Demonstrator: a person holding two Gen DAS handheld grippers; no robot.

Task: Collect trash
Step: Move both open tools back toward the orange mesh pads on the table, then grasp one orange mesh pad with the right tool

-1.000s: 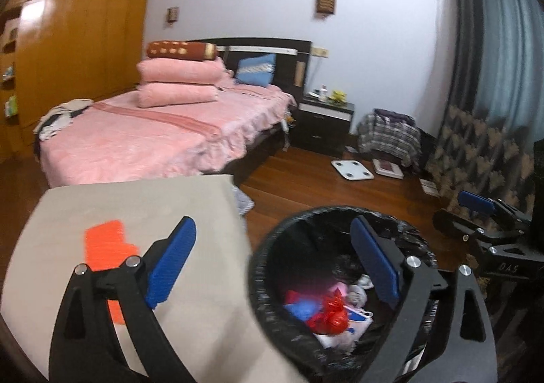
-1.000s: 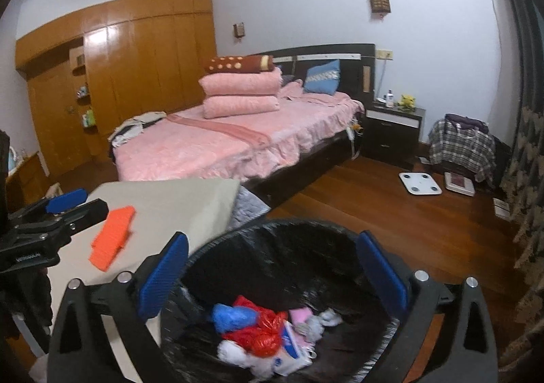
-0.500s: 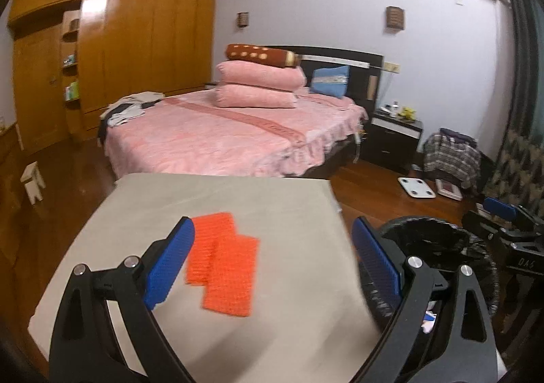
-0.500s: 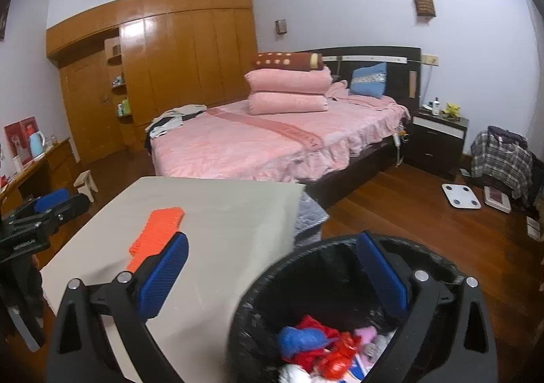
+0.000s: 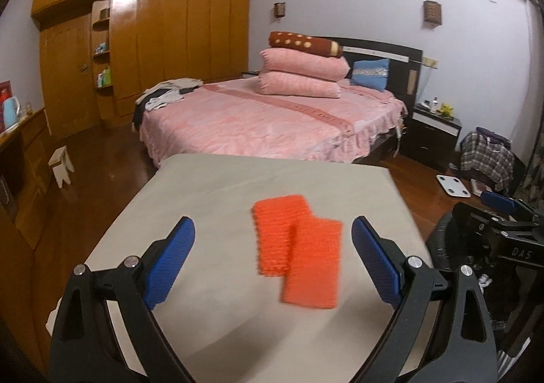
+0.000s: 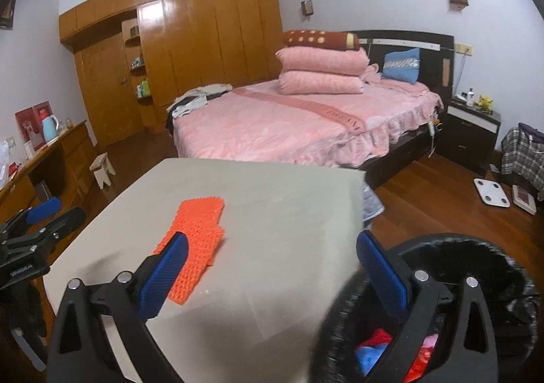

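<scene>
Orange mesh pieces [image 5: 297, 248], two overlapping, lie mid-table [image 5: 210, 185], long axes running away from the cameras. Left gripper [image 5: 273, 259] hovers above them, jaws spread wide, empty. Right gripper [image 6: 272, 272] hangs over the table's right edge beside the bin [image 6: 510, 267], likewise wide and empty.

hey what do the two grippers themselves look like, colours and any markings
Each hand-held gripper, left and right, has a black forked frame with triangular cut-outs, silver round bolts at the joints, and blue textured finger pads. White lettering is printed on each body as seen from the other camera, too small to read fully. No cables or sleeves show.
</scene>
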